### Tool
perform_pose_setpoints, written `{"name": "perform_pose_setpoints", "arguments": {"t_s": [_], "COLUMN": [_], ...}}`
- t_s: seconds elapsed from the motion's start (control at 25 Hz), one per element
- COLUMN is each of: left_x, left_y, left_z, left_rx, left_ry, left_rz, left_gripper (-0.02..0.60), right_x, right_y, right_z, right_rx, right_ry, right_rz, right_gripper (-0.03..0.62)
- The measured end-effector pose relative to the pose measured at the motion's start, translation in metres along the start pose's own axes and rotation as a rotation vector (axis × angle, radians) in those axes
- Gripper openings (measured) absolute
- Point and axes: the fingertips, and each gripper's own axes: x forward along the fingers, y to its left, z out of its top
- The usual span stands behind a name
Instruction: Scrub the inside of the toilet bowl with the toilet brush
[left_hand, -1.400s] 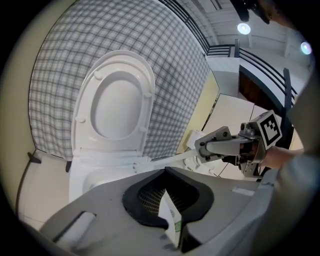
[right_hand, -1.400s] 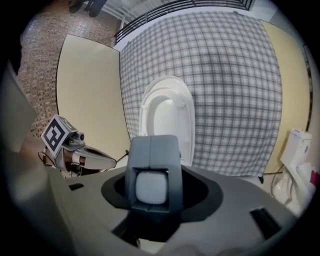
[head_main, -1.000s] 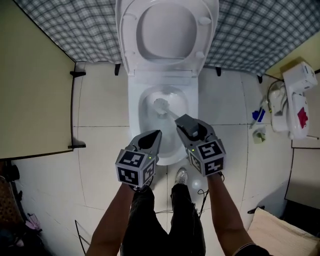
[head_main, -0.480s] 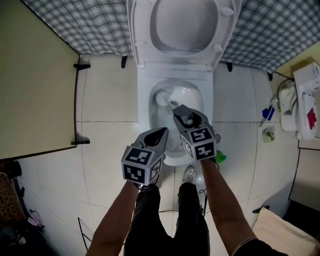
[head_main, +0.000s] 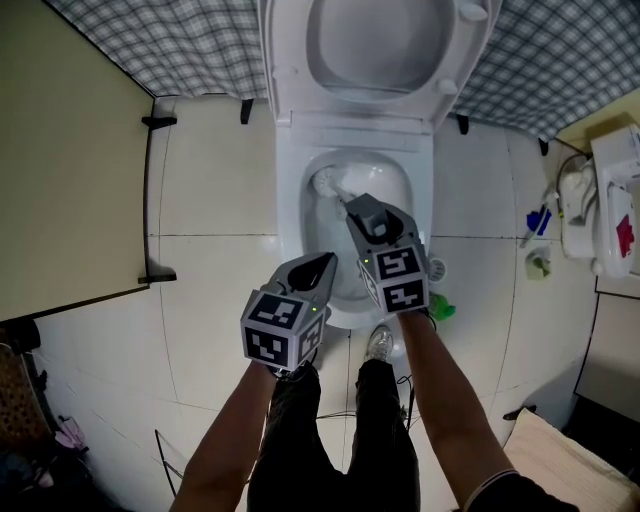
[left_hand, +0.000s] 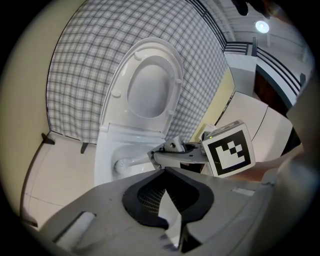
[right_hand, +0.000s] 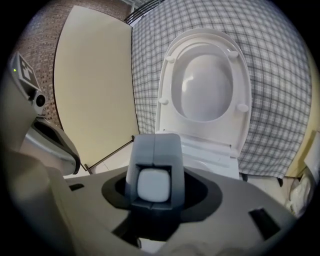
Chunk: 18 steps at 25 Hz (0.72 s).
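My left tool (head_main: 322, 262), right tool (head_main: 355, 205): grey moulded shells, dark jaw linings. Left cube (head_main: 278, 328), right cube (head_main: 397, 278): white faces, black square markers, tiny green light each. Forearms bare. Dark trousers (head_main: 300, 440), pale trainer (head_main: 380, 343).

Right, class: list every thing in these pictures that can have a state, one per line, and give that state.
Toilet seat: raised, upright against the checked wall.
Toilet bowl: uncovered, brush head inside it.
Toilet brush: head down in the bowl, handle gripped.
Right gripper: shut on the brush handle.
Left gripper: shut, empty, held near the bowl's front.
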Motion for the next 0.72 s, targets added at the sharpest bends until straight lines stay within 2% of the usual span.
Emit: {"name": "perform_pose_setpoints", "arguments": {"t_s": [0.2, 0.72], "left_x": [0.005, 0.008], "left_y": [-0.004, -0.017], "left_z": [-0.004, -0.005], "left_rx": [-0.004, 0.008], "left_ry": [0.011, 0.022], "left_rz": [-0.013, -0.043], "left_gripper": [0.006, 0.006], "right_x": [-0.002, -0.032], "right_y": [-0.016, -0.062], "right_z": [0.009, -0.004], "right_rx": [-0.027, -0.089], "right_ry": [0.018, 0.114], "right_rz": [-0.048, -0.168], "right_gripper": [0.218, 0.213]}}
